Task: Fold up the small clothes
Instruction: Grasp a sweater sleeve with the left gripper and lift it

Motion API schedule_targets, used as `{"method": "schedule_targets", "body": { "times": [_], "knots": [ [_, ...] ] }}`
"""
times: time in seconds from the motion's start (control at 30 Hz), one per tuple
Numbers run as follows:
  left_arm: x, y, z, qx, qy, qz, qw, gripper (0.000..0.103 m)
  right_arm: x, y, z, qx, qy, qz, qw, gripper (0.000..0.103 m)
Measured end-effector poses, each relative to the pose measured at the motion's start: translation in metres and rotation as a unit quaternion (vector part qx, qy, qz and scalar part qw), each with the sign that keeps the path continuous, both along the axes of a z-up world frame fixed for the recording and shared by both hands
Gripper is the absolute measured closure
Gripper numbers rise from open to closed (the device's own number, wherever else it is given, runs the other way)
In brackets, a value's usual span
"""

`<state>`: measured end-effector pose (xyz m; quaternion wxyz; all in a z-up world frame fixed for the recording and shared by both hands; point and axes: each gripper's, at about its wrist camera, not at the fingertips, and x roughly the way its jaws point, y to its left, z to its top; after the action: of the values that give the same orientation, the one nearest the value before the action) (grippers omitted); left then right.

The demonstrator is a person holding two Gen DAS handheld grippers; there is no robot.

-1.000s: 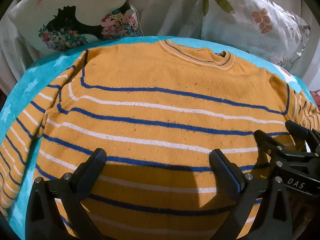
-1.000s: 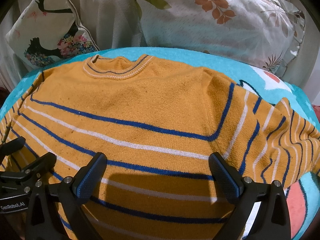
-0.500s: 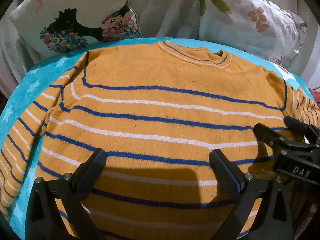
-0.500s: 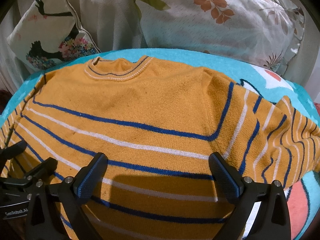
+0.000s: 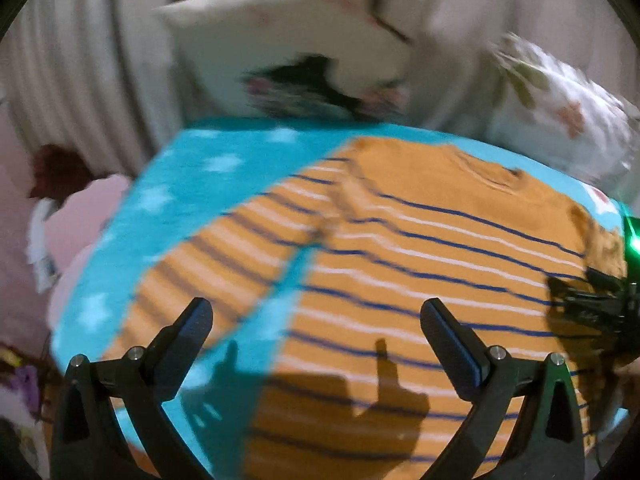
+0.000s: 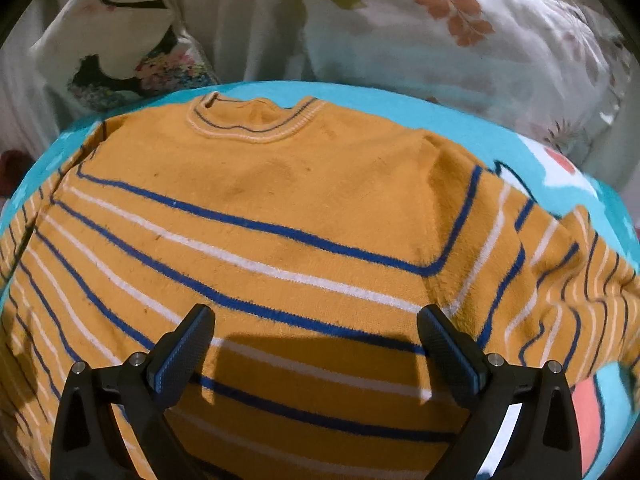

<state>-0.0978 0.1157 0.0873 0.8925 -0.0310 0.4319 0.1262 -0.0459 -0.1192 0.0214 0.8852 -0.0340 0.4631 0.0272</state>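
We see floral pillows (image 6: 460,40) lined up behind a turquoise blanket (image 5: 180,184), on which the orange striped sweater (image 6: 280,208) lies flat with sleeves spread. Our left hand-held gripper (image 5: 316,336) hovers spread wide over the sweater's left edge, grasping nothing; our right hand-held gripper (image 6: 312,340) is equally spread over its chest, empty.

Sweater (image 6: 280,240) lies flat on blanket (image 6: 400,108), neckline at far side, hem nearest cameras. Its left sleeve (image 5: 224,256) stretches out left of the body on the blanket; right sleeve (image 6: 568,288) lies bunched to the right. Two pillows (image 6: 460,40) stand behind the blanket's far edge. Left hand-held gripper (image 5: 316,332) is above the sweater's left edge; right hand-held gripper (image 6: 314,340) is above its lower body.
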Motion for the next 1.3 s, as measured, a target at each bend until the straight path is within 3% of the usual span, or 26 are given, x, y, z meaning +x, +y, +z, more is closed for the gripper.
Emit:
{"method": "schedule_targets", "body": {
  "times": [0.17, 0.33, 0.6, 0.73, 0.9, 1.3],
  "knots": [
    [-0.025, 0.063, -0.007, -0.045, 0.016, 0.035, 0.9982, 0.0, -0.008, 0.0, 0.0, 0.002, -0.002, -0.046, 0.999, 0.0],
    [-0.044, 0.091, -0.013, -0.033, 0.023, 0.068, 0.9969, 0.0, -0.017, 0.004, -0.003, -0.003, -0.025, -0.089, 0.996, 0.0],
    [-0.035, 0.078, -0.012, -0.012, 0.024, 0.054, 0.9982, 0.0, -0.026, 0.001, -0.002, -0.005, -0.03, -0.097, 0.995, 0.0],
    [-0.027, 0.071, -0.012, -0.034, 0.032, 0.046, 0.9979, 0.0, -0.022, 0.0, -0.002, -0.002, -0.027, -0.097, 0.995, 0.0],
    [-0.018, 0.062, -0.021, -0.018, 0.054, 0.033, 0.9979, 0.0, -0.019, 0.0, -0.002, 0.001, -0.024, -0.095, 0.995, 0.0],
    [-0.017, 0.062, -0.038, -0.031, 0.087, 0.011, 0.9957, 0.0, -0.017, -0.002, -0.003, 0.003, -0.024, -0.093, 0.995, 0.0]
  ]
}}
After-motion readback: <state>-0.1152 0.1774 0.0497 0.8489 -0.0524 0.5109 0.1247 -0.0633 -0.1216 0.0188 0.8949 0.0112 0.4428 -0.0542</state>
